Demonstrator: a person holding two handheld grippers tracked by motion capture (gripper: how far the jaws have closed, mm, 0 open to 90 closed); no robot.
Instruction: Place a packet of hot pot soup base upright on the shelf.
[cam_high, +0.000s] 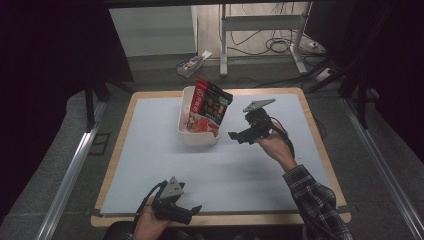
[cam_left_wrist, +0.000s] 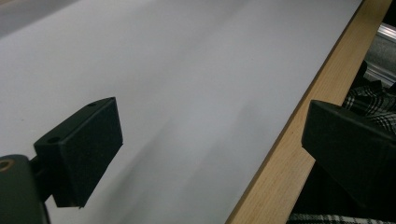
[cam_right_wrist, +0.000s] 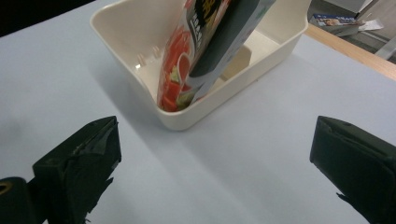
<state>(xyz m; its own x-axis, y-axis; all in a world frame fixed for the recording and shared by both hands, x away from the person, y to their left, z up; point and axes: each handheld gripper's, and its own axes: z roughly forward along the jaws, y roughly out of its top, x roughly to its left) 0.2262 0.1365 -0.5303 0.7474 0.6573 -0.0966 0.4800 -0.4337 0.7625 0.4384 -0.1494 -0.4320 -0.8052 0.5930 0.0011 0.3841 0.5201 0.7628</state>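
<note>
Red snack pouch (cam_high: 210, 107) leaning in cream tub (cam_high: 186, 134) near surface's far edge looks light, crinkly, slippery, so pinch its top seam; right tongs (cam_high: 241, 135) and left tongs (cam_high: 192, 211) both spread, empty.

— What is the table (cam_left_wrist: 275, 182) made of?
— Pale wood at the edge, under a smooth matt sheet (cam_high: 165, 165).
— And the bin (cam_right_wrist: 187, 119)?
— Cream plastic, slightly shiny — the packet (cam_high: 210, 107) in it is glossy printed film.
</note>
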